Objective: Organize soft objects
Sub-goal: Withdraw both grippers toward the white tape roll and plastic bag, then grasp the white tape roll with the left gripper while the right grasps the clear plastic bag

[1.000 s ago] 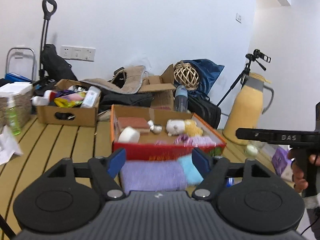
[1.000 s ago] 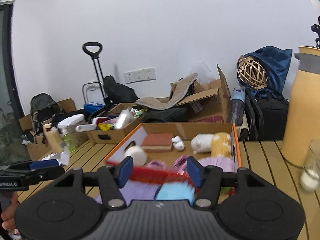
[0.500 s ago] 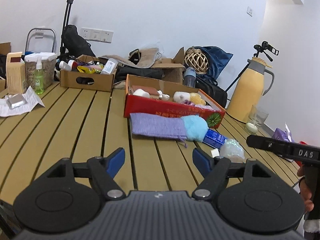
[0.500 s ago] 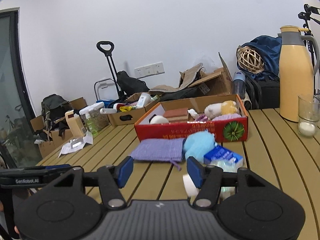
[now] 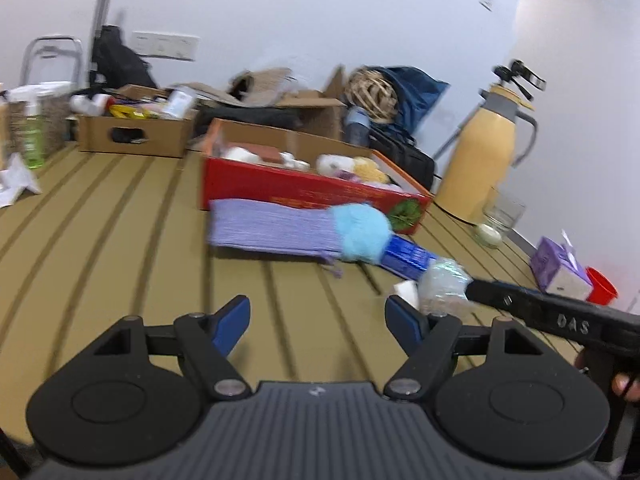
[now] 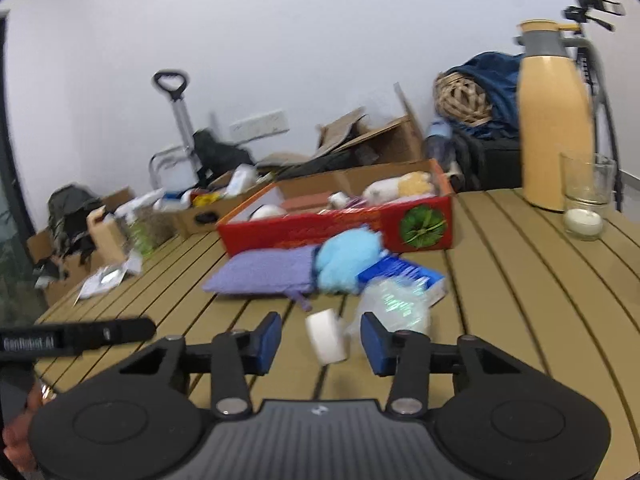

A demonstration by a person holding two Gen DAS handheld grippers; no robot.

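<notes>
A purple knitted pouch [image 5: 272, 228] [image 6: 264, 272] lies flat on the slatted table before the red box [image 5: 312, 190] [image 6: 340, 230]. A light-blue fluffy puff [image 5: 362, 232] [image 6: 348, 258] rests against the pouch's right end. The box holds several plush toys. My left gripper [image 5: 318, 316] hovers open over bare slats, short of the pouch. My right gripper [image 6: 320, 338] has its jaws closing. A small white roll [image 6: 326, 336] [image 5: 406, 290] stands between them, with gaps to both pads. Crumpled clear plastic [image 6: 394, 304] [image 5: 444, 284] lies just beyond the right finger.
A blue carton [image 6: 404, 274] lies behind the plastic. A yellow thermos [image 6: 554, 128] and a glass with a candle [image 6: 584, 196] stand at the right. A purple tissue pack [image 5: 560, 268] and a red cup [image 5: 600, 290] sit near the right edge. A cardboard box [image 5: 136, 134] is at the back left.
Both grippers have drawn back from the red box and sunk toward the table. The pouch and puff now lie farther ahead. The right jaws have narrowed around the white roll.
</notes>
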